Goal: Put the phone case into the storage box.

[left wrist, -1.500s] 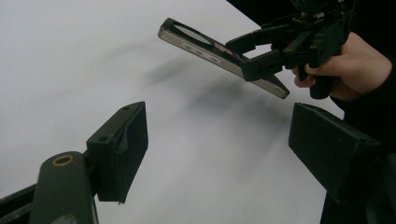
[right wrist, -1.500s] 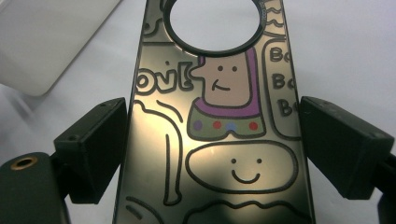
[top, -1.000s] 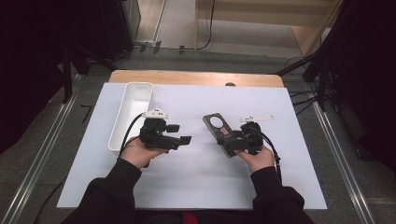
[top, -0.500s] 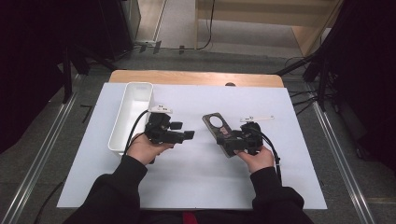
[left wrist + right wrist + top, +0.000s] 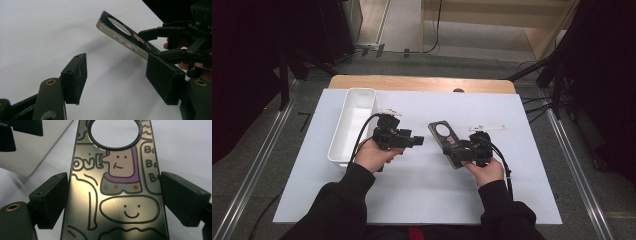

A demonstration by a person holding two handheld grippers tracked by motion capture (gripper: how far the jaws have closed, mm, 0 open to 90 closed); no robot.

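A dark phone case (image 5: 447,137) with a round camera hole and cartoon drawings is held tilted above the white mat. My right gripper (image 5: 468,150) is shut on its lower end, one jaw on each long edge. The right gripper view has the case (image 5: 117,195) running up between the right gripper (image 5: 113,192) jaws. My left gripper (image 5: 416,141) is left of the case, pointing at it, a short gap away. In the left gripper view the left gripper (image 5: 120,77) stands open with nothing between its jaws, and the case (image 5: 120,35) hangs ahead of it.
A long white tray (image 5: 354,120) lies at the mat's left side, close to the left hand, and its wall (image 5: 37,152) appears in the right gripper view. A thin white strip (image 5: 487,128) lies behind the right hand. The wooden table edge (image 5: 422,82) runs along the back.
My left gripper has moved right, toward the phone case. The right gripper and the case have stayed almost still.
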